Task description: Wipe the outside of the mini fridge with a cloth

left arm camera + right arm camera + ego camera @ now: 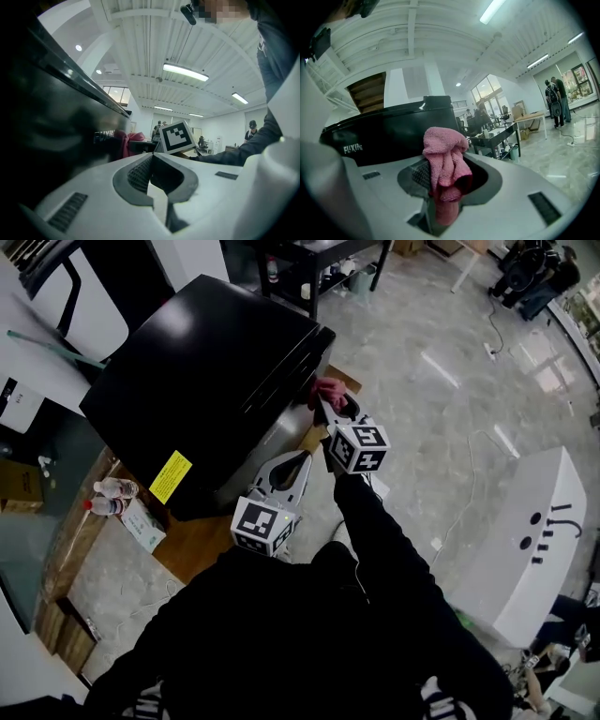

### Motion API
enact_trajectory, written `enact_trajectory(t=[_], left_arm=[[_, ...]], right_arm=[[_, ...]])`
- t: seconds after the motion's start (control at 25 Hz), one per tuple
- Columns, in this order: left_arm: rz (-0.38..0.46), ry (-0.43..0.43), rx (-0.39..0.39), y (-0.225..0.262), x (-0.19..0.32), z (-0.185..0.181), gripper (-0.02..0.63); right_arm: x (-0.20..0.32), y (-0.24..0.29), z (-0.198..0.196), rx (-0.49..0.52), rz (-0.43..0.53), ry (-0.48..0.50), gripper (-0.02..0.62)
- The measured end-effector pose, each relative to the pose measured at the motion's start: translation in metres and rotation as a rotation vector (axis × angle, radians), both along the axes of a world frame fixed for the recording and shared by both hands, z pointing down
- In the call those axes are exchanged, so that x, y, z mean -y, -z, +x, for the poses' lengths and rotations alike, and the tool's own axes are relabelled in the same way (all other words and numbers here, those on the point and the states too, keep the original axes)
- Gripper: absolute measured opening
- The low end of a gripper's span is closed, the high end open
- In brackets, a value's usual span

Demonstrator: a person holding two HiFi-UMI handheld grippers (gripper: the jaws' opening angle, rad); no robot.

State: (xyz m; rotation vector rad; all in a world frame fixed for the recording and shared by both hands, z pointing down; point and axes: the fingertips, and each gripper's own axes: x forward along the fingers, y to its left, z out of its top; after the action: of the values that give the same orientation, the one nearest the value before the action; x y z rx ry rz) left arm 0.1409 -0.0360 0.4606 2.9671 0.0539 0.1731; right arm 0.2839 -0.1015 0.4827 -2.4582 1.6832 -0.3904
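The right gripper (334,411) is clenching its fingers on a bunched pink cloth (329,388). It is holding the cloth at the near right corner of the black mini fridge (206,371), at about 12 o'clock from that gripper's marker cube. I cannot tell whether cloth and fridge are touching. The left gripper (302,457) is hovering just beside the fridge's grey side panel, at 7 o'clock from the cloth, with its fingers pressed together on nothing.

Wiping seems to be under way at that corner. The glossy top and sides are showing no streaks or damp marks, so how much is done is not readable, and I am judging most faces as yet to be covered.

White lettering (352,149) is showing on the fridge front in the right gripper view. It seems to begin "FUX", and the rest is unclear. A yellow label (170,476) is sitting at the top's 7 o'clock corner, its print too small to read.
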Motion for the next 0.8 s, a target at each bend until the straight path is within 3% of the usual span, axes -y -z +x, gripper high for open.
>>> enact_trajectory(t=[0.16,0.48,0.64,0.8], left_arm=[[0.005,0.097,0.015,-0.003,0.006,0.019,0.006],[-0.003,0.382,-0.036,-0.001,-0.002,0.024,0.006],[0.003,0.500,-0.033,-0.009,-0.013,0.010,0.006],[0.011,0.591,0.003,-0.028,-0.013,-0.022,0.006]], right_arm=[[0.004,-0.004,0.028,-0.003,0.005,0.036,0.146],[-0.008,-0.006,0.046,0.043,0.031,0.239,0.147],[-0.030,-0.013,0.021,0.024,0.035,0.355,0.147],[-0.043,-0.033,-0.036,-0.019,0.030,0.481,0.147]])
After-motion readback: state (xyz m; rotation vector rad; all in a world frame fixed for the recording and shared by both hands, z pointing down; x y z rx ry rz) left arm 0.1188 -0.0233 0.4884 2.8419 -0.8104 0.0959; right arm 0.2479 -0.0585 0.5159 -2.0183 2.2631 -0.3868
